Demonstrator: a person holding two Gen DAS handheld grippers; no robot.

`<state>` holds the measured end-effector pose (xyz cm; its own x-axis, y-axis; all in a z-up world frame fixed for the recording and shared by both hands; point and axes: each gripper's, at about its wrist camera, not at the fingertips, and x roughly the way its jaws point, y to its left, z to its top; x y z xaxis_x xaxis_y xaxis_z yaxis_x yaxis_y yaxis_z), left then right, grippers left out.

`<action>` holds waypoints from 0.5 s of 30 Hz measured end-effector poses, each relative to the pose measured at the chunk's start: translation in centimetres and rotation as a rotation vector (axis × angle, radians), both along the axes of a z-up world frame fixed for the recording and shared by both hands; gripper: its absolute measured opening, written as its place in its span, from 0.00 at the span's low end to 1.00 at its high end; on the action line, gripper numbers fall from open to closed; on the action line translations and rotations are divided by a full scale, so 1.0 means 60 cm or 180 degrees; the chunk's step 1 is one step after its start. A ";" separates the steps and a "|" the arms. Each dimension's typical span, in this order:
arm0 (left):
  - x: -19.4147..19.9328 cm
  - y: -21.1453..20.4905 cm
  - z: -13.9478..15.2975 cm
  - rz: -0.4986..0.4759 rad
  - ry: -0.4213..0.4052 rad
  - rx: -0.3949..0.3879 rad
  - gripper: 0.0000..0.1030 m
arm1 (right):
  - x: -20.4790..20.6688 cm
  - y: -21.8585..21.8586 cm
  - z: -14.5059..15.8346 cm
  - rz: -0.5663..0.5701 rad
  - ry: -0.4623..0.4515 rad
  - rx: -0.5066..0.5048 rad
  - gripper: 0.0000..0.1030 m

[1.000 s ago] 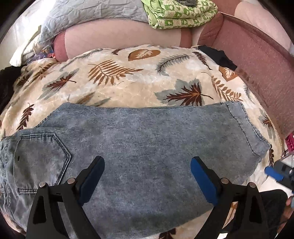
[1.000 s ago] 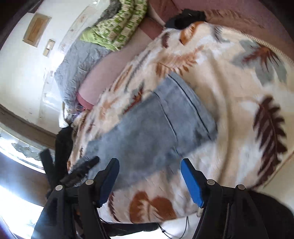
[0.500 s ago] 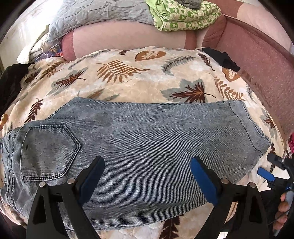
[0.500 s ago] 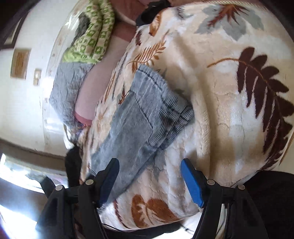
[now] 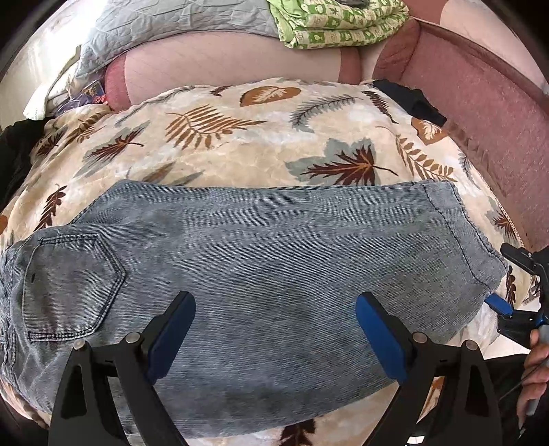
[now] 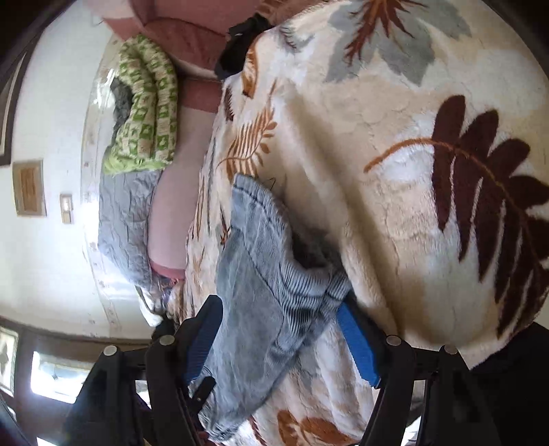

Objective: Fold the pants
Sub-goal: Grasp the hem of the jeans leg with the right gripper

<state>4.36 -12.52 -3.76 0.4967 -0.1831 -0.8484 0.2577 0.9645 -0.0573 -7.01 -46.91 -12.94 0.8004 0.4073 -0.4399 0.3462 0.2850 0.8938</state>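
Grey-blue denim pants (image 5: 260,267) lie flat across a leaf-print blanket (image 5: 240,144), back pocket at the left, leg hem at the right. My left gripper (image 5: 274,329) is open and hovers over the middle of the pants. My right gripper (image 6: 281,339) is open with its jaws on either side of the hem corner (image 6: 308,291); it also shows at the right edge of the left wrist view (image 5: 507,284). The pants' hem end fills the right wrist view (image 6: 260,274).
A pink sofa back (image 5: 219,68) and maroon armrest (image 5: 480,113) border the blanket. A green patterned folded cloth (image 5: 336,24) and a grey quilt (image 5: 178,27) lie on the sofa back. A black garment (image 5: 411,99) sits at the blanket's far right corner.
My right gripper has moved in toward the leg hem and rolled, so its open jaws now straddle the hem corner. My left gripper has shifted only slightly over the pants.
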 end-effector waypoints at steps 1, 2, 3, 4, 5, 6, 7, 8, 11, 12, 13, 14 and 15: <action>0.002 -0.004 -0.001 -0.0004 0.0006 0.0002 0.92 | 0.002 0.000 -0.001 -0.0008 0.0016 0.0011 0.71; 0.004 -0.008 -0.001 -0.0002 0.0005 0.0010 0.92 | 0.004 0.001 -0.001 -0.0010 0.0026 0.0009 0.71; 0.008 -0.012 -0.002 0.0005 -0.0001 0.0026 0.92 | 0.006 0.001 0.000 -0.0010 0.0032 0.0004 0.71; 0.012 -0.017 -0.002 0.0020 -0.0005 0.0033 0.92 | 0.009 0.001 0.000 -0.0007 0.0040 -0.0003 0.71; 0.017 -0.019 -0.003 0.0049 -0.0010 0.0037 0.92 | 0.010 0.001 -0.001 -0.0003 0.0047 -0.0008 0.71; 0.022 -0.023 -0.005 0.0090 -0.0014 0.0045 0.92 | 0.011 0.000 -0.001 -0.0004 0.0055 0.0002 0.71; 0.030 -0.027 -0.010 0.0145 -0.0009 0.0080 0.92 | 0.012 0.000 -0.002 -0.0005 0.0060 0.0014 0.71; 0.034 -0.029 -0.013 0.0172 -0.0001 0.0107 0.92 | 0.012 -0.001 -0.003 -0.0001 0.0073 0.0036 0.71; 0.050 -0.042 -0.041 0.0198 0.0126 0.0326 0.92 | 0.009 -0.003 0.001 -0.0035 0.0149 0.0059 0.68; 0.051 -0.042 -0.046 0.0191 0.0156 0.0324 0.92 | 0.006 -0.004 0.005 -0.0065 0.0178 0.0017 0.68; 0.051 -0.039 -0.047 0.0187 0.0165 0.0290 0.92 | 0.004 -0.005 0.011 -0.0098 0.0209 -0.0040 0.68; 0.050 -0.036 -0.046 0.0187 0.0151 0.0252 0.92 | 0.004 -0.007 0.011 -0.0093 0.0228 -0.0077 0.68; 0.049 -0.033 -0.044 0.0187 0.0137 0.0229 0.92 | 0.008 -0.008 0.011 -0.0077 0.0250 -0.0097 0.68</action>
<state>7.32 -14.48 -6.39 0.4677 -0.0926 -0.8790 0.1995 0.9799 0.0029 -6.56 -47.36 -12.29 0.7724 0.3735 -0.5137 0.4222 0.3024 0.8546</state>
